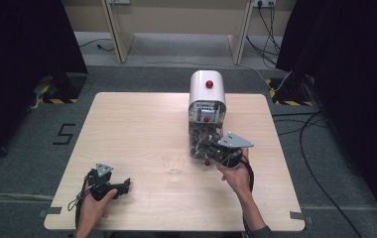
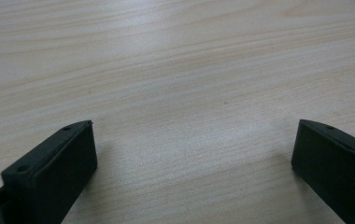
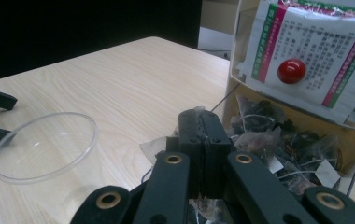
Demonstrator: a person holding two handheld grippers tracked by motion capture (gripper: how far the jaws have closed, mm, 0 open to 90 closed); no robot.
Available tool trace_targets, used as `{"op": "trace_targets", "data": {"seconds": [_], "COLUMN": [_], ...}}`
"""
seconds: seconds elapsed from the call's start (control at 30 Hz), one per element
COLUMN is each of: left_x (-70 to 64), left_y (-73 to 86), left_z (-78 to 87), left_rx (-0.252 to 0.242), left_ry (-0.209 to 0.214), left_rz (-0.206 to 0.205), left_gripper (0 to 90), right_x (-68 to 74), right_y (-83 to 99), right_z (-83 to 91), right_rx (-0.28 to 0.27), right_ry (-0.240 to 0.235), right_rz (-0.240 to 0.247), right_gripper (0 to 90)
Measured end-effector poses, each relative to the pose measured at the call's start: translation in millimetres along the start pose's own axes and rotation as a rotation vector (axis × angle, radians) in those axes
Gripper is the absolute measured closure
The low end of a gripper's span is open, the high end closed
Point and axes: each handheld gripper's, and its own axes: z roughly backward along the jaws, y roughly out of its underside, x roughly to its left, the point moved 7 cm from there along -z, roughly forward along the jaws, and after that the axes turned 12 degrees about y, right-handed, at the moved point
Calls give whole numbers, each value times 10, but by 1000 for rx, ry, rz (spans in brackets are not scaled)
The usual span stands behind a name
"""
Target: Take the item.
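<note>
A white tea-bag dispenser (image 1: 207, 89) with a red knob (image 3: 291, 71) stands at the table's middle back; its clear lower bin holds several tea bags (image 3: 278, 144). My right gripper (image 1: 202, 148) sits at the bin's open front, jaws pressed together (image 3: 199, 135) on a tea bag (image 3: 151, 148), and a thin string runs up from the jaw tips. A clear plastic cup (image 1: 173, 166) (image 3: 45, 147) stands upright just left of that gripper. My left gripper (image 1: 124, 187) rests low over bare wood (image 2: 194, 154) at the front left, open with nothing between its jaws.
The light wooden table (image 1: 127, 129) has bare surface to the left and behind the cup. Dark curtains flank both sides, and cables (image 1: 305, 134) lie on the grey floor to the right. A desk's legs (image 1: 119, 34) stand beyond the table.
</note>
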Motion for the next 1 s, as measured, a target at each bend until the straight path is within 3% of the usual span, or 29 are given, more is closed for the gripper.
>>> {"op": "trace_targets", "data": {"seconds": [0.37,0.8,1.0], "left_x": [-1,-2,-2], "left_y": [-1,-1,-1], "left_z": [-1,0,1], "left_rx": [-2,0,1], "left_ry": [0,-1,-1], "left_rz": [1,3,2], "left_gripper": [0,0,0], "right_x": [136,573,709], "right_y": [-140,-254,-245], "right_z": [95,141,98], "right_rx": [-47,-79,-76], "right_ry": [-31,-132,-167], "right_rz": [21,71,84], "right_gripper": [898,898,899]}}
